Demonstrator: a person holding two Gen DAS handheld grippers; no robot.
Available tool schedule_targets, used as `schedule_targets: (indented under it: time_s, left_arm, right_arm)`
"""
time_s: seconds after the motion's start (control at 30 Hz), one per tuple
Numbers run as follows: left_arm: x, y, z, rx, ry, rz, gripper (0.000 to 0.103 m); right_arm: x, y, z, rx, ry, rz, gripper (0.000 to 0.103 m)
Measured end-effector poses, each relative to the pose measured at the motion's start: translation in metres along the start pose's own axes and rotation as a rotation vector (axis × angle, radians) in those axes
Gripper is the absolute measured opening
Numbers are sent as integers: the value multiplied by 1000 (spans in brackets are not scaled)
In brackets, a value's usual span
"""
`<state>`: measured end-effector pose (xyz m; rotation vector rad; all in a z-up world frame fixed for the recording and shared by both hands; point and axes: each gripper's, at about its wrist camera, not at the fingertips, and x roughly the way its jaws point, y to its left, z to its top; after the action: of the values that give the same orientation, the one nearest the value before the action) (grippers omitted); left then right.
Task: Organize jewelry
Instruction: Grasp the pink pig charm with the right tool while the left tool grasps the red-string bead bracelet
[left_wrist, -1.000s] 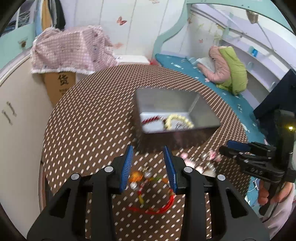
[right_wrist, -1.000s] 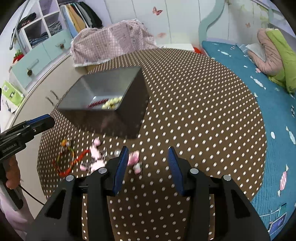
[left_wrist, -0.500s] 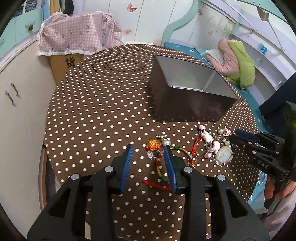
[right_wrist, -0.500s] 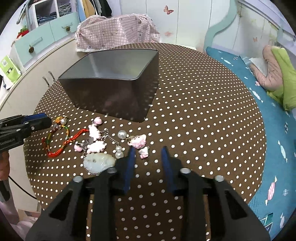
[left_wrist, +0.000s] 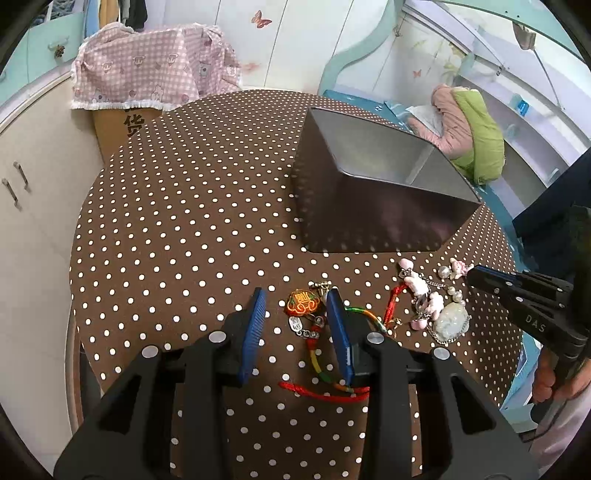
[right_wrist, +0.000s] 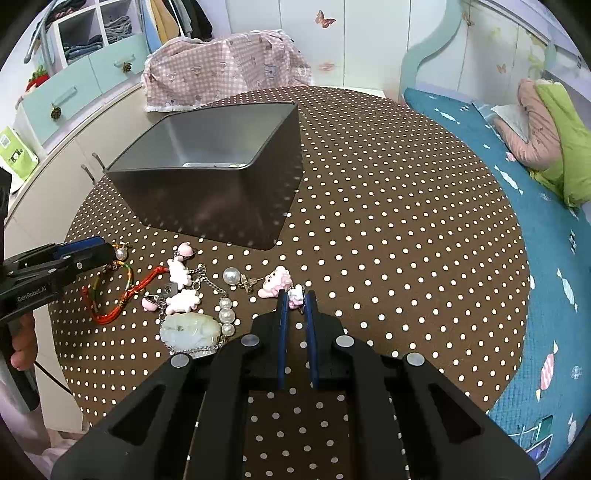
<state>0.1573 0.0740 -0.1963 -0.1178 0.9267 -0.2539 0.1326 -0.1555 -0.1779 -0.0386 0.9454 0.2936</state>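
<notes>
Left gripper, jaws apart, straddles the orange charm of a red cord bracelet. Right gripper, nearly closed, seems clamped on a pink charm (partly hidden) near the tin.

round table w/ brown polka-dot cloth; pink checked cover over a cardboard box behind it; teal bed w/ pink & green bundle.
</notes>
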Motion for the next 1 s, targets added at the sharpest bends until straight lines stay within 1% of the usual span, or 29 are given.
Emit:
schedule_targets:
  time_s: [0.07, 0.13, 0.17, 0.2, 0.23, 0.3, 0.37, 0.5, 0.63, 0.77, 1.0]
  left_arm:
    - [1, 0, 1, 4, -1, 3, 35]
    - [3, 1, 3, 12, 0, 6, 34]
    - [3, 0, 3, 21, 0, 13, 29]
    - [4, 1, 3, 28, 1, 24, 20]
    - [5, 2, 4, 28, 2, 26, 17]
    - [4, 7, 4, 13, 3, 8, 17]
    - [3, 10, 4, 0, 1, -1, 17]
    - [0, 13, 2, -15, -7, -7, 16]
    - [-11, 17, 4, -34, -39, -29, 16]
    - [-23, 18, 8, -39, -71, -40, 16]
    - [-38, 15, 13, -40, -114, -46, 16]
  right_arm:
    - [1, 2, 1, -7, 1, -3, 9]
    - [2, 2, 2, -7, 6, -6, 13]
    - [2, 3, 2, -9, 6, -4, 15]
    - [3, 4, 2, -12, 6, -4, 16]
    - [2, 4, 2, -15, 6, -3, 17]
    - [3, 7, 3, -28, 4, -4, 24]
    - [3, 8, 3, -34, 2, -2, 27]
    - [5, 9, 4, -39, 3, -8, 27]
    - [8, 12, 6, -58, 0, -5, 27]
    - [9, 13, 4, -79, -9, -15, 16]
    - [8, 8, 2, -56, -9, 1, 15]
